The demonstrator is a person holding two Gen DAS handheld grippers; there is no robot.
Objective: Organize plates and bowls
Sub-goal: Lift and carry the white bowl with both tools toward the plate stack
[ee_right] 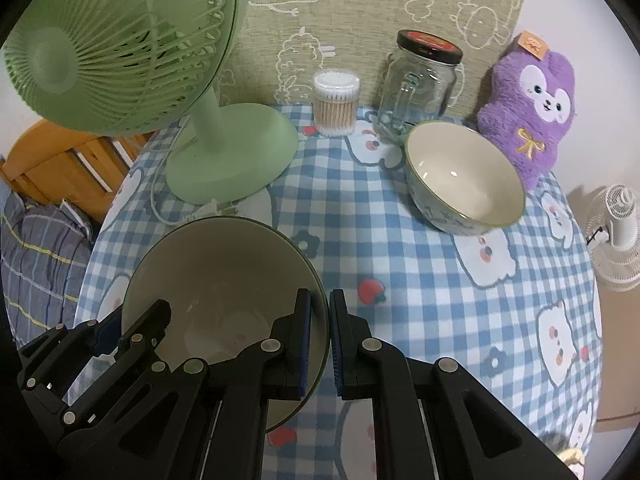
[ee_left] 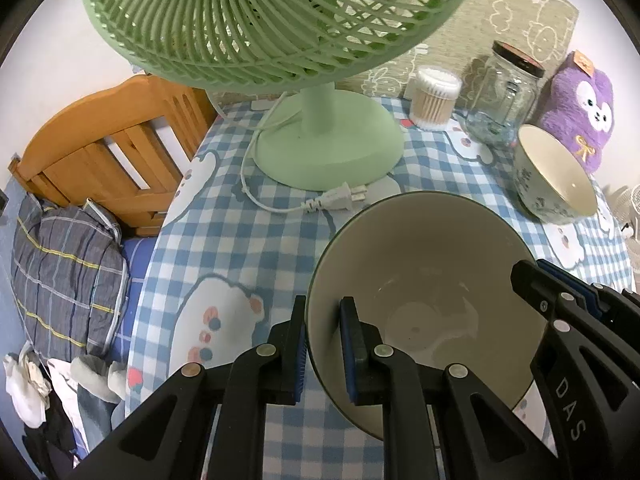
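Observation:
A cream bowl with a dark rim [ee_left: 432, 280] [ee_right: 224, 276] is held between both grippers over the blue checked tablecloth [ee_left: 248, 240] [ee_right: 384, 240]. My left gripper [ee_left: 323, 312] is shut on its left rim, one finger inside and one outside. My right gripper [ee_right: 320, 304] is shut on its right rim and also shows at the right in the left wrist view [ee_left: 532, 280]. A second bowl with a floral outside [ee_left: 556, 176] [ee_right: 464, 176] stands upright at the back right, apart from both grippers.
A green fan [ee_left: 328, 144] [ee_right: 224, 152] stands at the back left with its loose plug [ee_left: 340, 200]. A cotton swab tub [ee_right: 335, 102], glass jar [ee_right: 420, 88] and purple plush [ee_right: 532, 112] line the back. A wooden headboard [ee_left: 112, 148] lies beyond the left edge.

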